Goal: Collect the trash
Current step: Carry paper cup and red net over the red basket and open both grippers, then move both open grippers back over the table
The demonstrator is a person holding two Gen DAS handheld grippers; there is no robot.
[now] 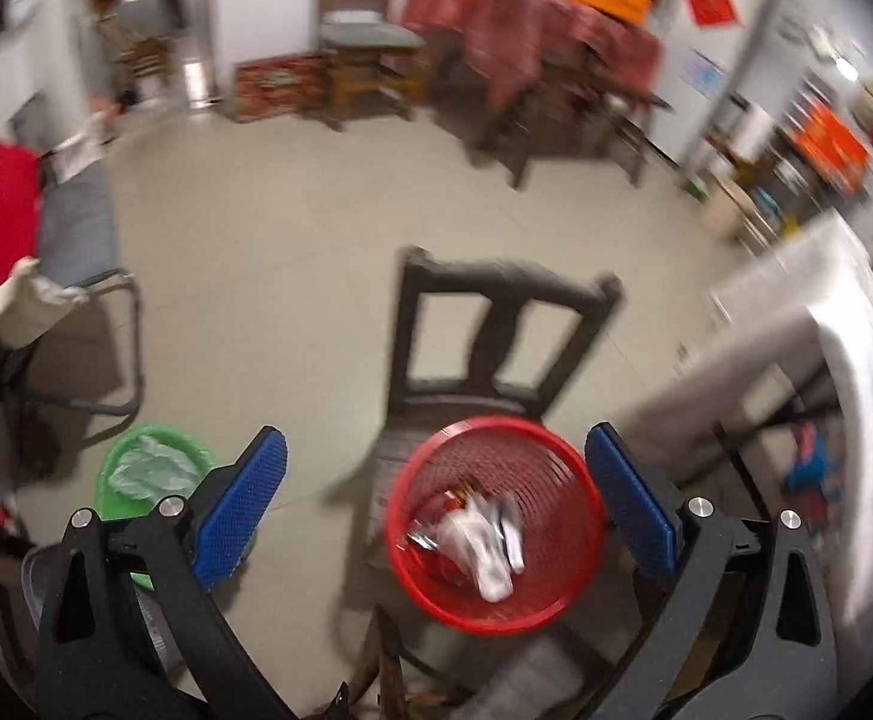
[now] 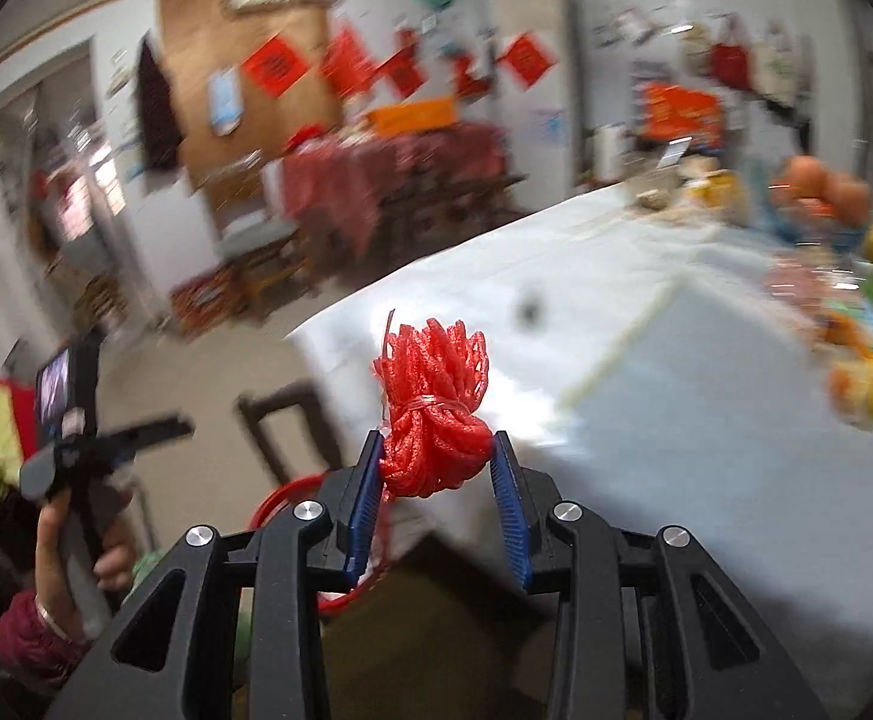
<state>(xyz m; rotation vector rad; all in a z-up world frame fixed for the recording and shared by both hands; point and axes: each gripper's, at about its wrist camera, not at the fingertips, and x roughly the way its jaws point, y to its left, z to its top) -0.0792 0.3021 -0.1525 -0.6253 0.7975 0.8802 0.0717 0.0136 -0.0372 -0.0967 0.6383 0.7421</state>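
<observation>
Between right hand-held gripper point(image 2: 436, 468) pads: red mesh bundle point(image 2: 433, 408)

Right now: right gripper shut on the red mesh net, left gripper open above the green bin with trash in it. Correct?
One slip: the left gripper is open above the red bin, which holds wrappers; the green bin sits off to its left. The left wrist view shows this. The rest stands: the right gripper is shut on the red mesh net.

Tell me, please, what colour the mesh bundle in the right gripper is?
Red, clearest in the right wrist view: mesh bundle.
</observation>
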